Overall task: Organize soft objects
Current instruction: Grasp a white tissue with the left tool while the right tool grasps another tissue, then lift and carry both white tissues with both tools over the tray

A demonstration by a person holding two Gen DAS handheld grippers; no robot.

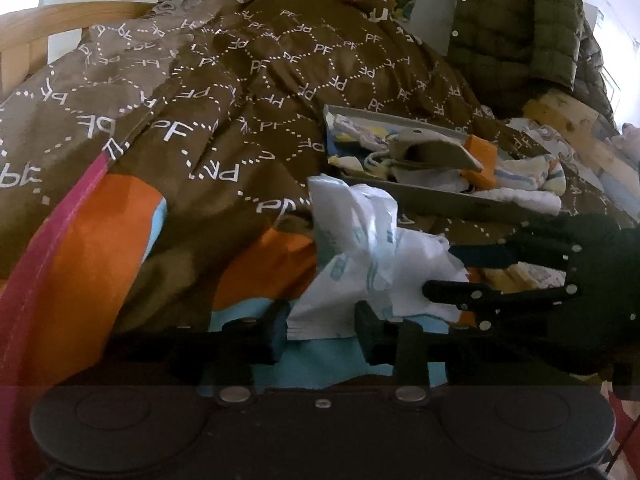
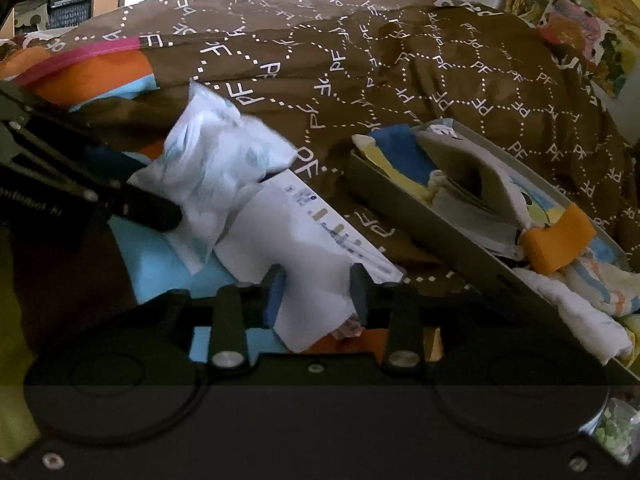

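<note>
A white diaper (image 1: 360, 248) with pale blue print lies crumpled on a brown quilt (image 1: 240, 80). My left gripper (image 1: 322, 326) is shut on its near edge, with both pads against the white material. In the right wrist view the diaper (image 2: 228, 160) stretches from upper left toward me, and my right gripper (image 2: 316, 292) is shut on its flat white end. The right gripper (image 1: 440, 274) also shows at the right of the left wrist view, clamped on the diaper's other side. The left gripper (image 2: 156, 188) reaches in from the left and pinches the crumpled end.
A grey tray (image 1: 440, 200) with folded cloths and orange blocks sits on the quilt to the right, also seen as the tray (image 2: 420, 224). An olive puffer jacket (image 1: 520, 28) hangs at the back right. A wooden bed frame (image 1: 40, 24) runs behind the quilt.
</note>
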